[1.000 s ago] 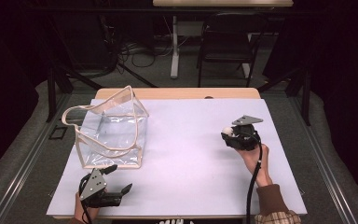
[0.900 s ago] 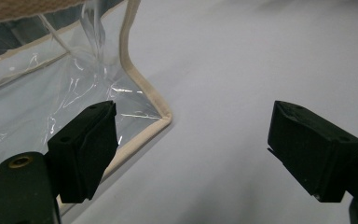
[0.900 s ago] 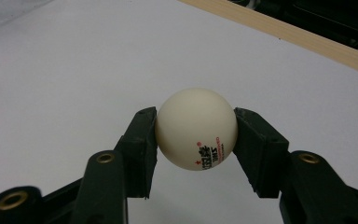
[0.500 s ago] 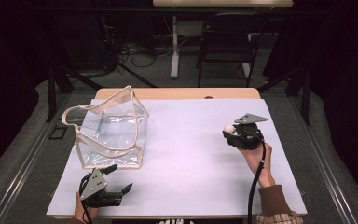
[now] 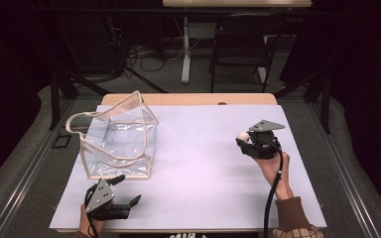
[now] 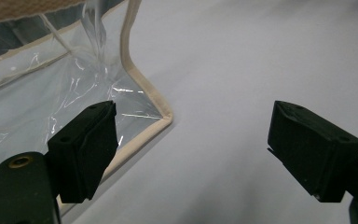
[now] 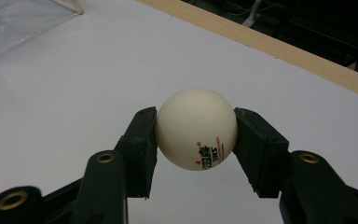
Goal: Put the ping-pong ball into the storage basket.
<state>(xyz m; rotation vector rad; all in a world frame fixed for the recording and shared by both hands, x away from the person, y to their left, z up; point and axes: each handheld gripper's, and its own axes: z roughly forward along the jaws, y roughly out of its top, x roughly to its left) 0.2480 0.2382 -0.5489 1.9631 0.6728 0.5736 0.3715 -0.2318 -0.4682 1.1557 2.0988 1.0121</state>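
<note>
The clear bag [image 5: 119, 136] stands open-topped on the left part of the tabletop [image 5: 198, 188], and serves as the landmark here. Just in front of the bag's near edge, the left gripper [image 5: 126, 191] rests low with its jaws spread wide and nothing between them. Well to the right of the bag, the right gripper [image 5: 244, 140] is raised off the tabletop, its jaws pinching a white ball [image 5: 243, 136].

Judged from how things lie, the ball is probably meant for the bag. The ball is smooth and round and is held only at two opposite points, so a tilt or a jolt on the way across could let it squirt out, bounce and roll off the tabletop. The bag is soft film with a floppy trimmed rim; if the ball strikes the rim or handle rather than the opening, the wall may fold in or the bag may tip. The left gripper is not holding the bag, so nothing steadies it.

The high view gives the gap between ball and bag. The right gripper view shows what it cannot: the ball [image 7: 196, 128] seated squarely between both pads, red print facing down. The left gripper view shows the bag's bottom corner [image 6: 165, 116] lying between the spread jaws, untouched.
</note>
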